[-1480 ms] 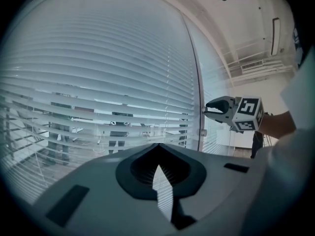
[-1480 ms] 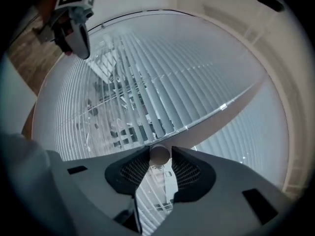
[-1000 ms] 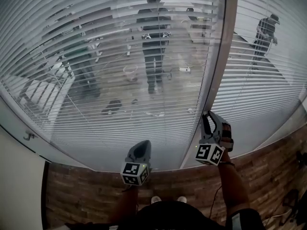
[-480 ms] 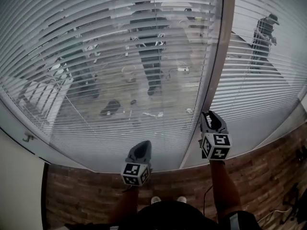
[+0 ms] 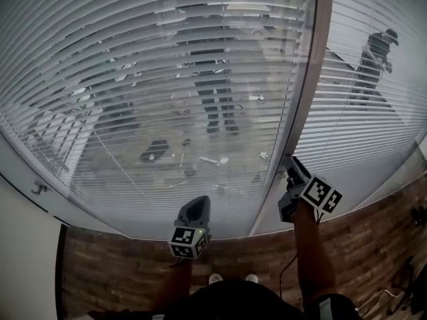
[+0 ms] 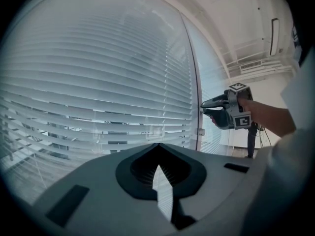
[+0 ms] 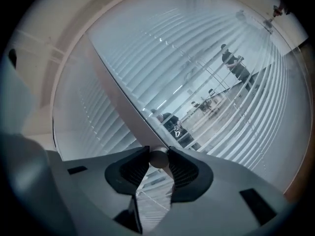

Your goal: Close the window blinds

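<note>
1. One set of blinds (image 5: 167, 79) hangs over the whole window, its slats tilted enough to see through.
2. Left gripper (image 6: 158, 145): jaws together, holding nothing.
3. Right gripper (image 7: 158, 152): jaws clamped on a round rod (image 7: 158, 160), near the window post (image 5: 305, 112).

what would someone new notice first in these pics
The window blinds fill the upper head view, slats half open, with a standing figure showing between them. Beside the upright frame post, the right gripper has its jaws closed on the blinds' thin wand. The left gripper sits low at centre, jaws together and empty.
</note>
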{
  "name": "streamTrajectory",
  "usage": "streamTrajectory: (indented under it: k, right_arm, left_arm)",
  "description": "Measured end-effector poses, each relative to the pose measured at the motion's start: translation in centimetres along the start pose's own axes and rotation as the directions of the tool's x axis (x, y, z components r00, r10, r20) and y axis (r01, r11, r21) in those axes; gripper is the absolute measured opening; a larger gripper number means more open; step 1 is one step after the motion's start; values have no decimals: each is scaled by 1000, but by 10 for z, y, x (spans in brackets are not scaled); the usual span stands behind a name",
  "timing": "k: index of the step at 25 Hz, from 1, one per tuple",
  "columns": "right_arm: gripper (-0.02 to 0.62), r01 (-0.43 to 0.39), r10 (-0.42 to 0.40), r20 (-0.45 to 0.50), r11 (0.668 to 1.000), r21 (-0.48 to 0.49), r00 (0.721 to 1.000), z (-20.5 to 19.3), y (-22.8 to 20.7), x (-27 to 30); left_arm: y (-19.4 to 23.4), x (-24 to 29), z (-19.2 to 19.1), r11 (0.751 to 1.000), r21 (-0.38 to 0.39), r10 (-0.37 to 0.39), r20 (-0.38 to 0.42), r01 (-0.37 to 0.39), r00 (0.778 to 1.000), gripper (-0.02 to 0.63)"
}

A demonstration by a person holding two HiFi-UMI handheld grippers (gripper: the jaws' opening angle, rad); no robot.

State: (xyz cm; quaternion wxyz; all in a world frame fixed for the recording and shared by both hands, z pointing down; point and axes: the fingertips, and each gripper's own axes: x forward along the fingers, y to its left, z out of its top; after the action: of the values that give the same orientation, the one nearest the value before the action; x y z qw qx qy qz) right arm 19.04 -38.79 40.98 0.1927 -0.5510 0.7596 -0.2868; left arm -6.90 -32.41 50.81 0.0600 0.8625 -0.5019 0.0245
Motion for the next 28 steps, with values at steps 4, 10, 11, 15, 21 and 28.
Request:
streamTrajectory:
  k: [4, 10, 11, 15, 21, 28]
  right_arm:
    - [126, 36, -30, 34, 981, -189, 999, 0, 3, 1]
    - [126, 177, -139, 109, 748, -640, 984, -8, 10, -3]
    - [138, 197, -149, 130, 665, -720, 980, -9, 14, -6]
    - [141, 222, -143, 198, 184, -957, 970, -13, 33, -11]
    - [141, 93, -107, 176, -534, -841, 979, -29, 21, -3]
    - [137, 29, -119, 153, -693, -720, 981, -32, 17, -1]
  left_arm:
    - [0, 0, -2, 1000, 10, -1, -3, 1, 1000, 0]
    - [1, -3, -2, 1000, 12, 0, -8, 0, 1000, 0]
    - [1, -4, -2, 1000, 13, 2, -8, -2, 1000, 0]
    - [8, -9, -4, 1000, 9, 16, -11, -15, 1000, 0]
    - [14, -15, -9, 1000, 1, 28, -24, -28, 999, 0]
    - [11, -12, -9, 1000, 6, 18, -27, -18, 999, 0]
